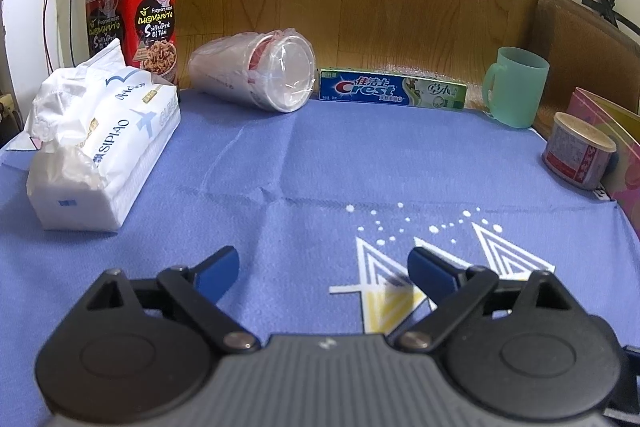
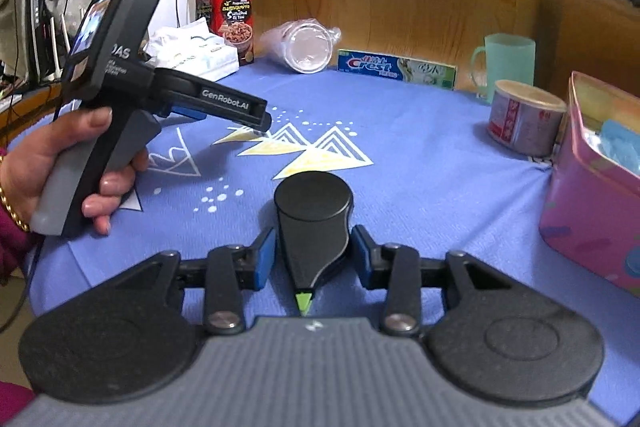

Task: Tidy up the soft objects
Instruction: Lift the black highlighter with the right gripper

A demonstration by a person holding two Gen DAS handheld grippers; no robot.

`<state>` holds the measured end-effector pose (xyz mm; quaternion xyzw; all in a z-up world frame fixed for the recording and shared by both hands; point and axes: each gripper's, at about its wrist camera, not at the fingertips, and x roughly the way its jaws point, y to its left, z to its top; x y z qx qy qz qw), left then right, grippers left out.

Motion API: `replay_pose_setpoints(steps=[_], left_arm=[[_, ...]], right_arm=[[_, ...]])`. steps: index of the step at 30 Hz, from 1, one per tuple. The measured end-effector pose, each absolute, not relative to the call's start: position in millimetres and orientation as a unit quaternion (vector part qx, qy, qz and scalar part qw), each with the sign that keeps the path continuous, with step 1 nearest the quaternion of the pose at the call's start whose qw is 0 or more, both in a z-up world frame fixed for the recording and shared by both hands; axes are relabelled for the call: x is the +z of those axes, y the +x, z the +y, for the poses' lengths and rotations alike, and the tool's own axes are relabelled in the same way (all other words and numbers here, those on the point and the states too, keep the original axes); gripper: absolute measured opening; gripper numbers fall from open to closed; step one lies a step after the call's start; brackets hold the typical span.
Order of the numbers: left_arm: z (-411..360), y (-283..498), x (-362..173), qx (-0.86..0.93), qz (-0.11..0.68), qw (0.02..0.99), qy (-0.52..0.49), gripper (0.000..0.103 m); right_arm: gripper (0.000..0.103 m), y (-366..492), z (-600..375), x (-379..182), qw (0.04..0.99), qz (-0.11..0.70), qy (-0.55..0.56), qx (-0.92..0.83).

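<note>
Jaws of the left gripper [image 1: 322, 259] stand spread wide with nothing between them, hanging over the blue cloth [image 1: 320, 155] that covers the counter and tipped downward. Far to their left and a little ahead lies the tissue pack [image 1: 104, 147], the plainest soft thing in this view. Its long axis runs away from the camera and leans slightly rightward, so its short end faces the viewer, and the left hand [image 2: 52, 163] is clearly the nearer one to it. Behind it stands a red tin [image 1: 136, 15]. Along the back edge come a bagged stack of cups [image 1: 260, 71] lying on its side, a toothpaste box [image 1: 392, 91] set crosswise, a green mug [image 1: 516, 87] and a small can [image 1: 580, 151]. In the right wrist view, the jaws of the right gripper [image 2: 314, 251] are drawn in around a black object [image 2: 314, 207], and a blue pad appears to lie against each side of it. Its round end points forward and its tapered, green-tipped end points back toward the camera. The pink box [image 2: 588, 211] sits open to the right of these jaws and slightly ahead, with blue items already inside. My judgement is that the coming move is a short carry rightward over its near wall, which falls to the right hand.
</note>
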<state>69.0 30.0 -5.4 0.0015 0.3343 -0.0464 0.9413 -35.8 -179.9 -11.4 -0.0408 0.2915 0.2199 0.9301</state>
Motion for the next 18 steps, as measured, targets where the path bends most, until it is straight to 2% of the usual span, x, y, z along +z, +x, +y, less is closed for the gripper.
replay_pose_setpoints(steps=[18], left_arm=[[29.8, 69.2, -5.8, -0.048, 0.336, 0.941, 0.003, 0.097]], right_arm=[[0.048, -43.0, -181.5, -14.3, 0.935, 0.280, -0.041, 0.214]])
